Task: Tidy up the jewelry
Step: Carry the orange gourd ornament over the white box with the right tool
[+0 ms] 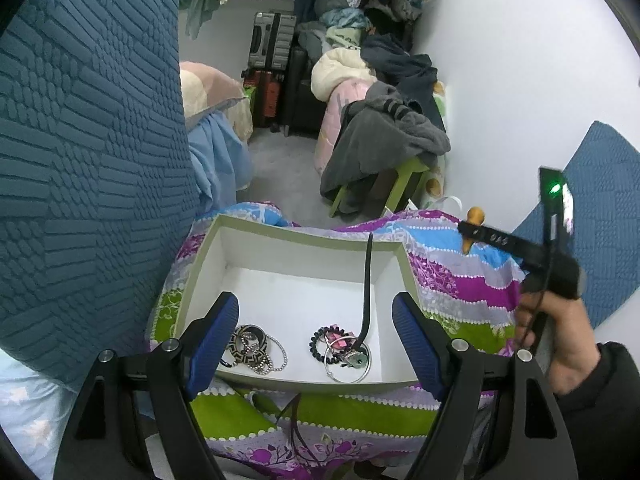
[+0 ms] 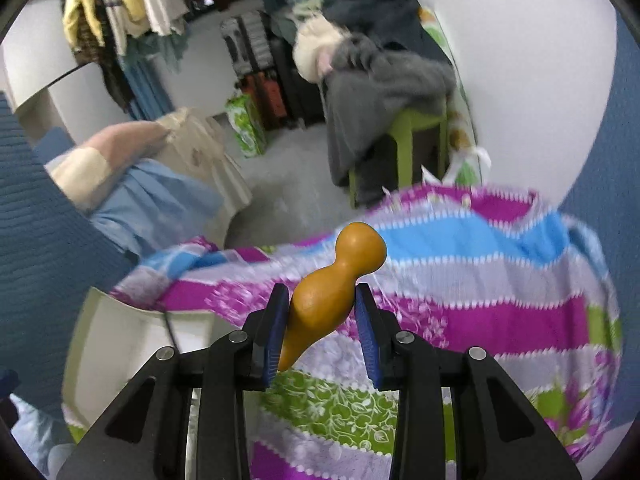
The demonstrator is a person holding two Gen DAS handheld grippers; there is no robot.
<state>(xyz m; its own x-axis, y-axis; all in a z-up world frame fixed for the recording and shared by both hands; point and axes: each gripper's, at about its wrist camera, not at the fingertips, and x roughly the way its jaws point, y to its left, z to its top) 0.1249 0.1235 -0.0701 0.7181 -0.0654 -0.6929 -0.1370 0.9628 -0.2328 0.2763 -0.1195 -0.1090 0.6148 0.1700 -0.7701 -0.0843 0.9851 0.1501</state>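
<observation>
A white open box [image 1: 208, 264] with an olive rim lies on a colourful striped cloth [image 1: 460, 280]. Inside it are a pile of patterned bangles and bead chains [image 1: 254, 348], a cluster of a dark bead bracelet, silver rings and a pink piece [image 1: 344, 350], and a black strap [image 1: 366, 288] leaning on the far wall. My left gripper [image 1: 316, 340] is open over the box's near edge. My right gripper [image 2: 322, 326] is shut on an orange gourd-shaped ornament [image 2: 336, 292] and holds it above the cloth, right of the box [image 2: 100, 332]; the ornament also shows in the left wrist view [image 1: 474, 222].
A blue textured headboard [image 1: 80, 160] stands left of the box. A green stool [image 1: 400, 184] draped with grey clothes stands beyond the bed, by the white wall. Suitcases [image 1: 272, 64] and piles of clothes fill the far end of the room.
</observation>
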